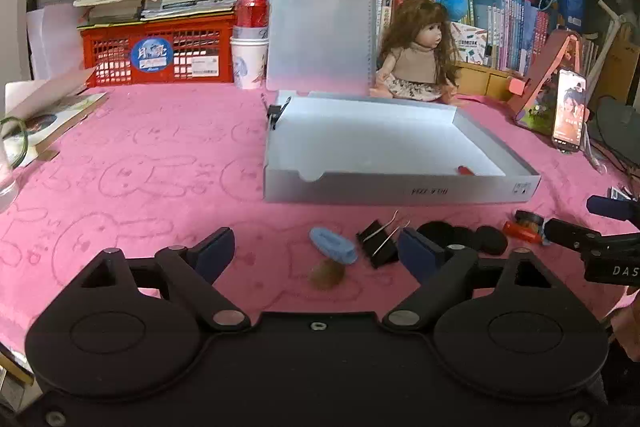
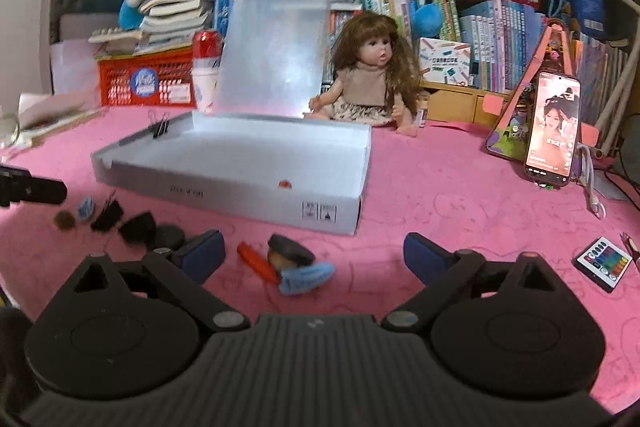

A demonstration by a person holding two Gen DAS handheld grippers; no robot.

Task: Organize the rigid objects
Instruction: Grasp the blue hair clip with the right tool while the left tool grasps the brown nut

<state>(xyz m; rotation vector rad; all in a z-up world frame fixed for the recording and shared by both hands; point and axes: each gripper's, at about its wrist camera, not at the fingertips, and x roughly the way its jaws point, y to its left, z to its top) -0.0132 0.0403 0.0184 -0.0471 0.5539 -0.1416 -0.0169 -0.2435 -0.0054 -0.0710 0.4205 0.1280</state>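
A shallow grey box (image 1: 400, 187) lies open on the pink cloth; it also shows in the right wrist view (image 2: 240, 189). A binder clip (image 1: 276, 113) is clamped on its far left rim, and a small red item (image 1: 465, 170) lies inside. My left gripper (image 1: 316, 253) is open above a blue oval piece (image 1: 333, 245), a brown piece (image 1: 326, 275) and a black binder clip (image 1: 380, 241). Black round discs (image 1: 464, 235) lie to its right. My right gripper (image 2: 314, 253) is open above a red stick (image 2: 256, 263), a dark-capped item (image 2: 290, 249) and a blue piece (image 2: 306, 277).
A doll (image 1: 416, 55) sits behind the box, with a red crate (image 1: 156, 53), cups (image 1: 248, 61), books and plush toys further back. A lit phone (image 2: 552, 127) leans at the right, and a remote (image 2: 604, 263) lies on the cloth. A glass (image 1: 8, 163) stands at the left edge.
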